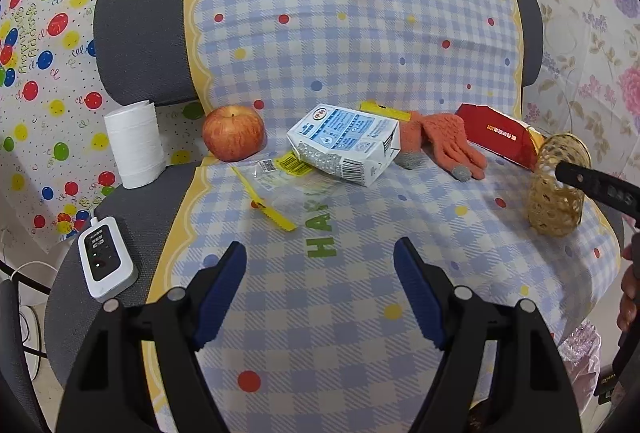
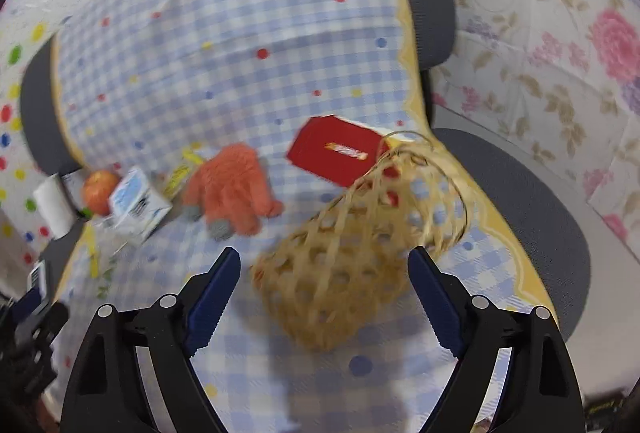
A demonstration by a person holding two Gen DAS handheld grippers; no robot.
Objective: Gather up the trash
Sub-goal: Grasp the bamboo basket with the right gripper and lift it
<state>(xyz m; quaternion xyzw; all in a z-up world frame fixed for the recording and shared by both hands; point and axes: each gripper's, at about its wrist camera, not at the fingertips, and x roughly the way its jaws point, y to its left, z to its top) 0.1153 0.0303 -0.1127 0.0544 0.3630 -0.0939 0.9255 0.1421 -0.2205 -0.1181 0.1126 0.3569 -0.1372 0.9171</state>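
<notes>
Your right gripper [image 2: 324, 293], fingers spread and empty, faces the woven bamboo basket [image 2: 360, 253] just ahead, its long axis slanting up-right; your left gripper [image 1: 320, 285], also spread, sits farther off.

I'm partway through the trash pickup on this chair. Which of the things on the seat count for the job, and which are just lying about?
For the job:
woven basket
crushed milk carton
clear wrapper with yellow label
yellow torn strip
red box

Lying about:
apple
orange glove
tissue roll
white controller
</notes>
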